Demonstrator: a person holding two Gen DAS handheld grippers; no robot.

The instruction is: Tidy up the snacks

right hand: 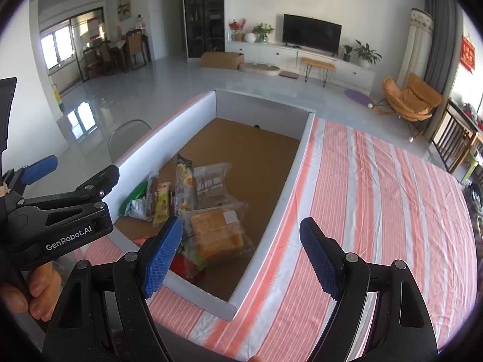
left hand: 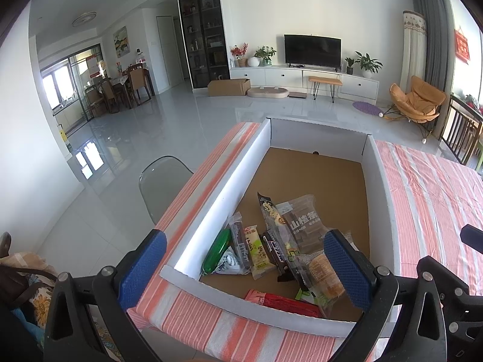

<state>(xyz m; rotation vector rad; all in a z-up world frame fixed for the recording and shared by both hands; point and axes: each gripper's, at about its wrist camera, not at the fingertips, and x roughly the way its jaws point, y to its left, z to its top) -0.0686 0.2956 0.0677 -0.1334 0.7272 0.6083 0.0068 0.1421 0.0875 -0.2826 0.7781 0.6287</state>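
Observation:
A white-walled box [left hand: 223, 187] with a brown cardboard floor stands on the striped table; it also shows in the right wrist view [right hand: 289, 181]. Several snack packets lie in its near end: a green packet [left hand: 215, 250], a bread packet [right hand: 217, 235], a grey hawthorn packet [left hand: 302, 220] and a red packet [left hand: 280, 300]. My left gripper [left hand: 244, 268] is open and empty over the box's near left corner. My right gripper [right hand: 241, 256] is open and empty over the box's near right wall. The left gripper also shows at the left of the right wrist view [right hand: 75, 181].
The orange and white striped tablecloth [right hand: 377, 211] covers the table to the right of the box. A clear chair [left hand: 163, 181] stands at the table's left edge. Beyond are a tiled floor, a TV cabinet and an orange lounge chair [left hand: 413, 99].

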